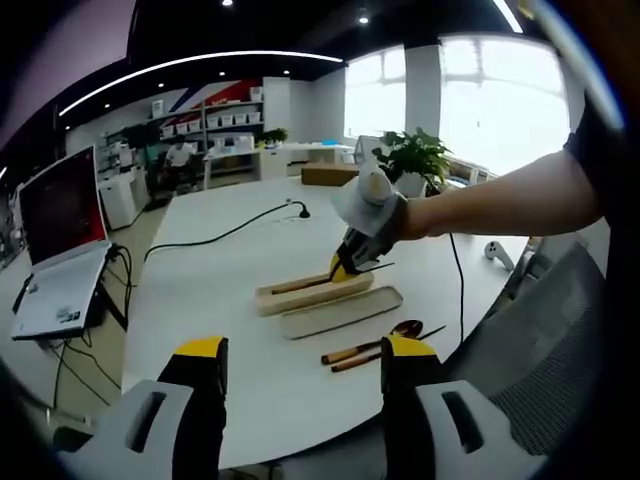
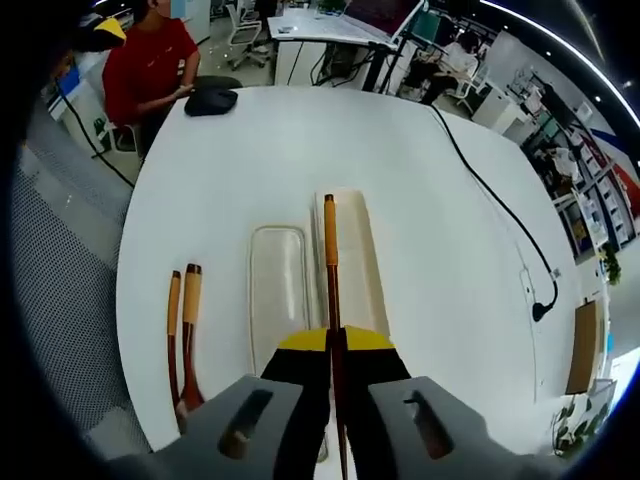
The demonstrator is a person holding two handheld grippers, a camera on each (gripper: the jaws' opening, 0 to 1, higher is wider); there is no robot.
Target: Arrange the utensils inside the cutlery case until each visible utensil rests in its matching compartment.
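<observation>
White table — cream case

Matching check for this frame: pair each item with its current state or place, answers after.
1. chopstick
2. right tool
3. two wooden-handled utensils
4. left tool

A. open, holding nothing
B. shut on a chopstick
C. lying on the table beside the lid
D. held over the case tray

Pairs: 1-D, 2-B, 3-C, 4-A

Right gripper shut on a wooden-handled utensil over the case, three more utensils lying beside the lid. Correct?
Not three: two brown wooden-handled utensils lie beside the translucent lid, as the right gripper view shows. The right gripper is shut on a wooden-handled utensil over the beige cutlery case.
</observation>
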